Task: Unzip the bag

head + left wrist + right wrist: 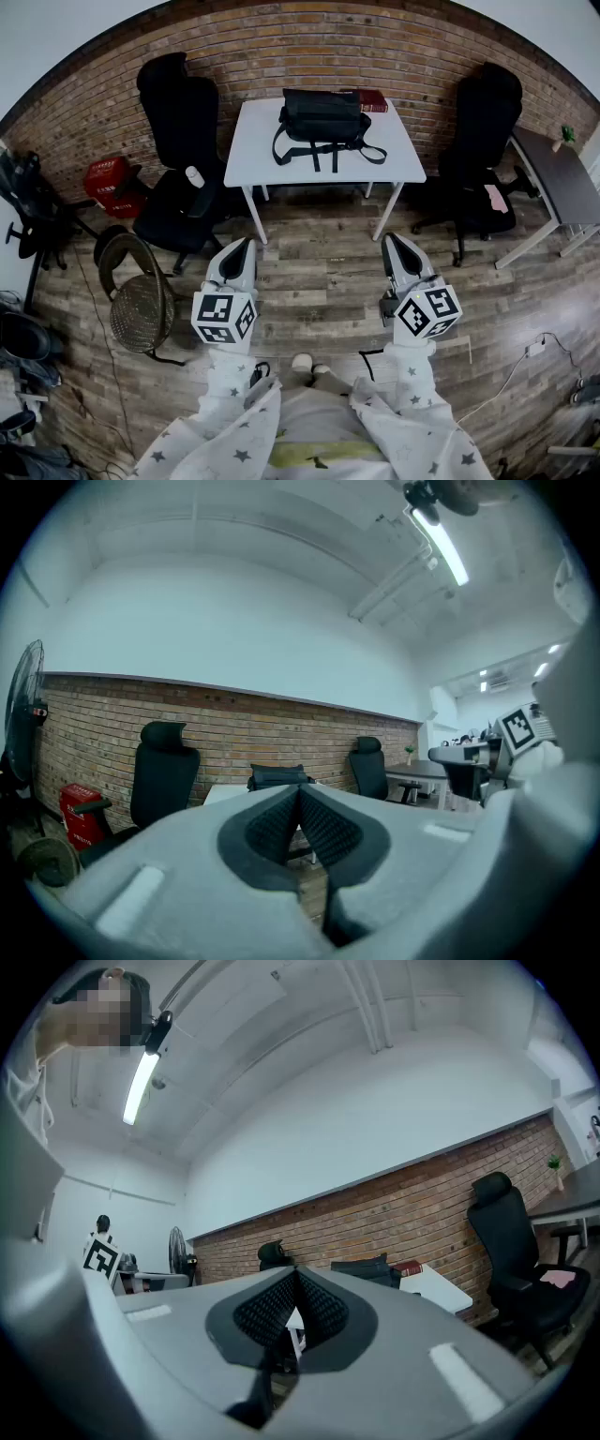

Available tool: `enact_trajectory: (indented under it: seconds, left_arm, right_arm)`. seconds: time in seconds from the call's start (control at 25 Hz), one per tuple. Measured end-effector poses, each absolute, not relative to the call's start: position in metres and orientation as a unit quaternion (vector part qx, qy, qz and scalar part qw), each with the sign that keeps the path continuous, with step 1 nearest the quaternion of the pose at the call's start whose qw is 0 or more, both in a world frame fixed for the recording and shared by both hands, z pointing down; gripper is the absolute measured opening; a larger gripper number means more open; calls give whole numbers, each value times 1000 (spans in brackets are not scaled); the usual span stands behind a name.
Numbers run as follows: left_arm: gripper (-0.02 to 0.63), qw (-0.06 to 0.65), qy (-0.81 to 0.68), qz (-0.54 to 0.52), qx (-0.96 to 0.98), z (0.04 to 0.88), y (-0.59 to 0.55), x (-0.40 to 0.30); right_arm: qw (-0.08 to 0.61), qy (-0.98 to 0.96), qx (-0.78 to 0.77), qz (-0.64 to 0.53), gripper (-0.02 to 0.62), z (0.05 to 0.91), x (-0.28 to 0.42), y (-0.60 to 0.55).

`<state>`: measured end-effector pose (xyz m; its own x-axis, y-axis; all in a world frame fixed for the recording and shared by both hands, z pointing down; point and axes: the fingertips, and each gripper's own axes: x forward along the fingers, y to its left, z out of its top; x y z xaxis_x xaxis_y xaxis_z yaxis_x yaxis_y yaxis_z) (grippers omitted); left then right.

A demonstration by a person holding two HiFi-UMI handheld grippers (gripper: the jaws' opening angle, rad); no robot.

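– Two claws: state of each?
– Left claw [298, 789]: clenched, pads together, nothing between them. Right claw [295, 1271]: the same, clenched and empty.
– Location of the bag?
– The black bag [323, 117] lies on the white bench [255, 155], far centre, by the brick wall [281, 47]. Its straps trail toward the near edge. A red book [373, 100] sits just beside it, far right. Both claws are over the wooden floor [319, 262], well apart from the bench.

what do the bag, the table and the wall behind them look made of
Bag: black woven fabric, likely nylon; matte, with soft folds and webbing straps.
Table: smooth white top, laminate or painted board, on thin white legs that look like metal.
Wall: exposed reddish brick with visible mortar lines.
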<state>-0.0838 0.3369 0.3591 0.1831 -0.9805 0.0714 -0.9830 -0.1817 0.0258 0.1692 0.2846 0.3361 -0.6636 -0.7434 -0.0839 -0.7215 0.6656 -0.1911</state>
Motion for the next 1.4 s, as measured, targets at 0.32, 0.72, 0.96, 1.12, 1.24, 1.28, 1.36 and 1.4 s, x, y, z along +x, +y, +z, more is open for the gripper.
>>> enact_trajectory:
  seconds: [0.32,0.72,0.96,1.12,1.24,1.28,1.36,1.4]
  left_arm:
    - [-2,32,-640,19,767,354,339,-81]
    - [-2,23,-640,23,768,352,344,-59]
    - [-2,28,-648,21,761,352,343,-55]
    - [-2,30,-648,22,761,351,332,-49]
    - [-2,34,-647,25,762,356,323,-45]
    - [-2,35,-647,26,761,358,319,-45]
    - [-2,38,-648,29,760,361,310,-47]
    - [-2,38,-649,30,759,361,304,-48]
  right_arm:
    - [77,909,-403,-69,8,333,174,288]
    - [96,903,-413,-73,8,335,204,290]
    - [104,900,-415,-86,8,336,214,286]
    - [106,898,-416,-92,8,337,221,274]
    - [107,899,-414,-97,8,343,224,265]
    - [107,899,-414,-99,8,345,224,261]
    - [106,899,-412,-103,8,349,222,252]
    - [106,899,-412,-106,8,350,222,246]
